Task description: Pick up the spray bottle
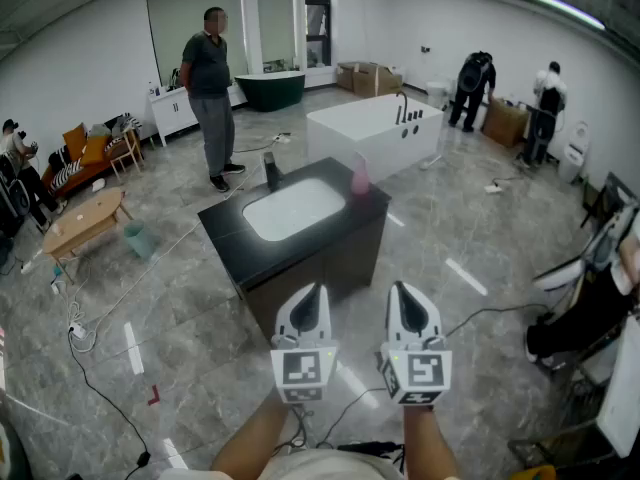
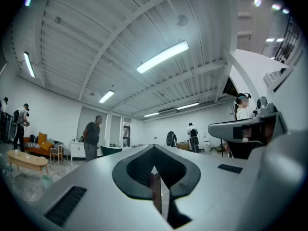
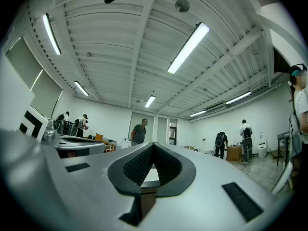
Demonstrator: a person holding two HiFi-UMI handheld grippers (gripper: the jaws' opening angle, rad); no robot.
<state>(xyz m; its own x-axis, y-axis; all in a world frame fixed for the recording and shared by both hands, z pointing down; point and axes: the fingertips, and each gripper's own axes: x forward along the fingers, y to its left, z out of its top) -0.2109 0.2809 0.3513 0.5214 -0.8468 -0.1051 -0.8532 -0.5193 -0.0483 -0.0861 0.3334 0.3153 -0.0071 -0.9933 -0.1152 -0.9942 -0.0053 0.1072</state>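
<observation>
A pink spray bottle (image 1: 359, 179) stands upright on the right rear corner of a black vanity counter (image 1: 230, 233) with a white basin. A dark faucet (image 1: 271, 171) rises at the basin's back left. My left gripper (image 1: 312, 293) and right gripper (image 1: 402, 290) hover side by side in front of the vanity, well short of the bottle, pointing toward it. Both are shut with nothing between the jaws. In the left gripper view the gripper (image 2: 154, 147) shows its jaws meeting at the tip. The right gripper view shows the same for that gripper (image 3: 153, 144). The bottle is not clearly seen in either.
A person (image 1: 211, 88) stands behind the vanity on the left. A white bathtub (image 1: 375, 128) lies beyond it, a dark green tub (image 1: 270, 89) farther back. A wooden coffee table (image 1: 85, 220), a teal bin (image 1: 138, 238) and floor cables (image 1: 95, 333) are at left. Two people (image 1: 475, 88) work at back right.
</observation>
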